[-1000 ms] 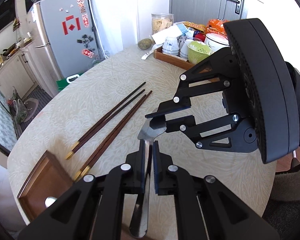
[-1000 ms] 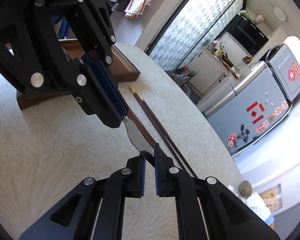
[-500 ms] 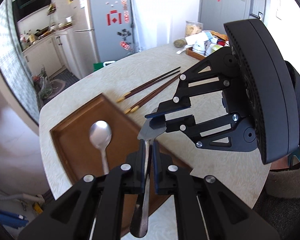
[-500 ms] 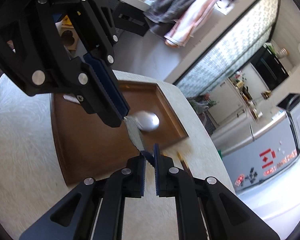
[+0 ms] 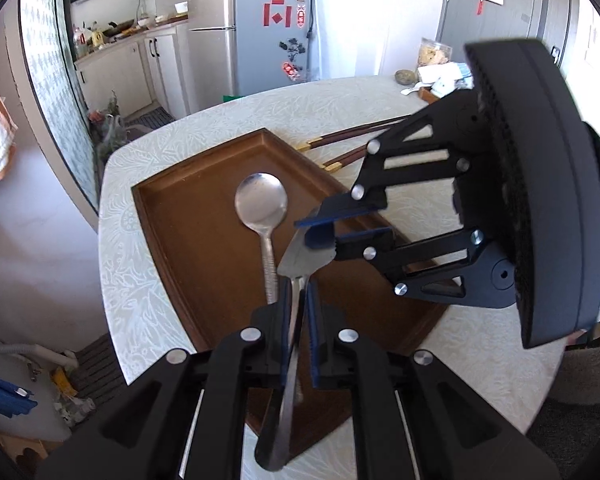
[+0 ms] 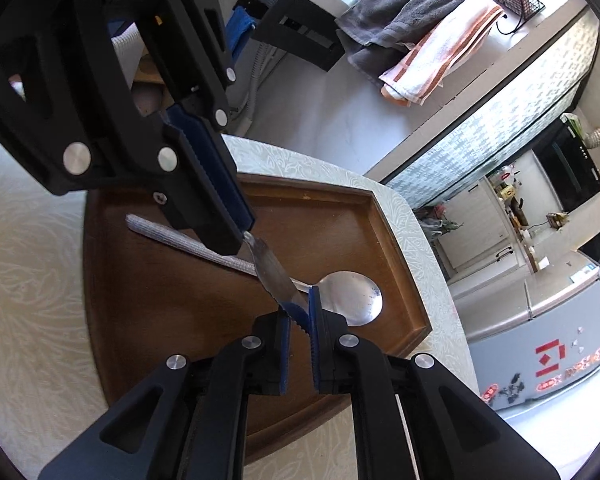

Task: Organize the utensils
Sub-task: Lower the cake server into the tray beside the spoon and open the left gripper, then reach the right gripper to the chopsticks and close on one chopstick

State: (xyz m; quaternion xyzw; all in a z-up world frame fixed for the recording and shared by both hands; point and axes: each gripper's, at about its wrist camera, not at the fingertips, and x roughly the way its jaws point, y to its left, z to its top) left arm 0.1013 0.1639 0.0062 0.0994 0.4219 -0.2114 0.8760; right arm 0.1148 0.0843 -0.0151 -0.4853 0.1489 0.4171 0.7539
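one spoon (image 5: 261,205) lies in the tray (image 5: 168,216); four chopsticks (image 5: 352,136) wait on the table (image 5: 140,160), a knife (image 5: 296,280) hangs over the tray.
left view: your left gripper (image 5: 298,308) is nearly closed, pinching the knife's handle. right view: your right gripper (image 6: 299,320) pinches its blade tip above the tray, jaws narrowly apart.

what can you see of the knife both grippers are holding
The knife is shiny metal, with a broad blade serrated along one edge and a slim, plain handle. It hangs above the brown tray, touching neither it nor the spoon. The left gripper clamps its neck; the right gripper pinches the blade tip.
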